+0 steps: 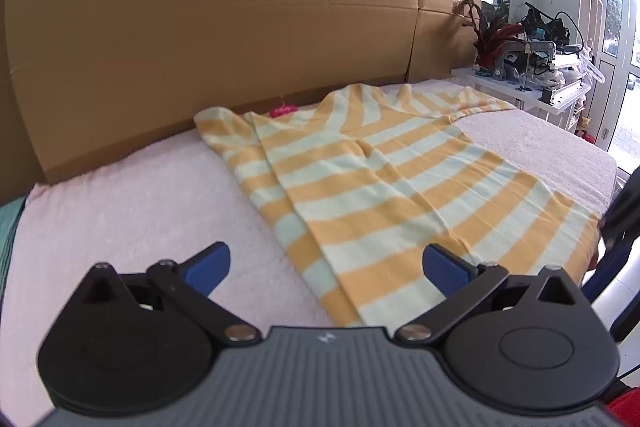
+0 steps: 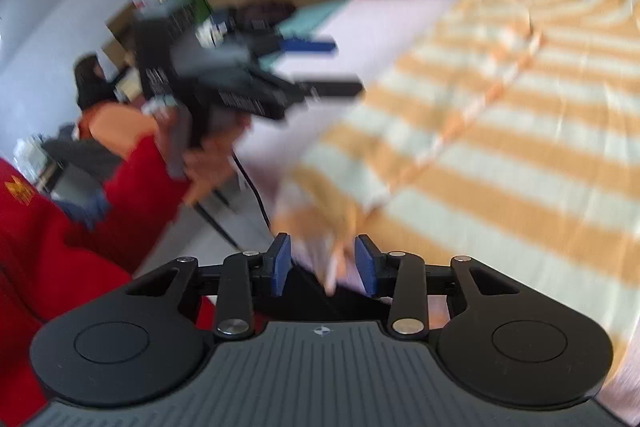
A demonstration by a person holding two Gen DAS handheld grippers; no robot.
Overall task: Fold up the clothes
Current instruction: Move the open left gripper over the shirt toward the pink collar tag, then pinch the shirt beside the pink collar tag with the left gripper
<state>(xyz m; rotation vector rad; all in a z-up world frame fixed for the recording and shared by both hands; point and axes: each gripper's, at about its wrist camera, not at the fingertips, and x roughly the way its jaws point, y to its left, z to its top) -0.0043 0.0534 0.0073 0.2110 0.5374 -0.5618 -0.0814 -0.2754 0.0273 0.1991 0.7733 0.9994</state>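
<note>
The left claw (image 1: 326, 269) hangs low over the near edge of the pink towel-covered tabletop (image 1: 132, 211), its blue pads (image 1: 210, 267) wide apart with nothing between them. Bare pink towel lies under its left pad; the near hem of the striped shirt (image 1: 384, 187) runs under its right pad. The shirt, in yellow and pale mint bands, lies flat and slantwise, its left side folded over in a long crease, its far sleeve reaching the cardboard wall (image 1: 224, 19) at the back. A pink tag (image 1: 282, 111) peeks out just behind its collar edge. Open towel stretches to the left of the shirt and again to the right, up to the tabletop's far-right edge.

In the right wrist view, which is blurred, the right claw (image 2: 325, 265) stands partly apart at the shirt's (image 2: 500, 147) near corner; cloth sits between the pads, but I cannot tell whether they press it. Beyond, a hand (image 2: 208, 163) in a red sleeve (image 2: 132, 179) holds the left claw (image 2: 332, 67) above the towel (image 2: 376, 23).
</note>
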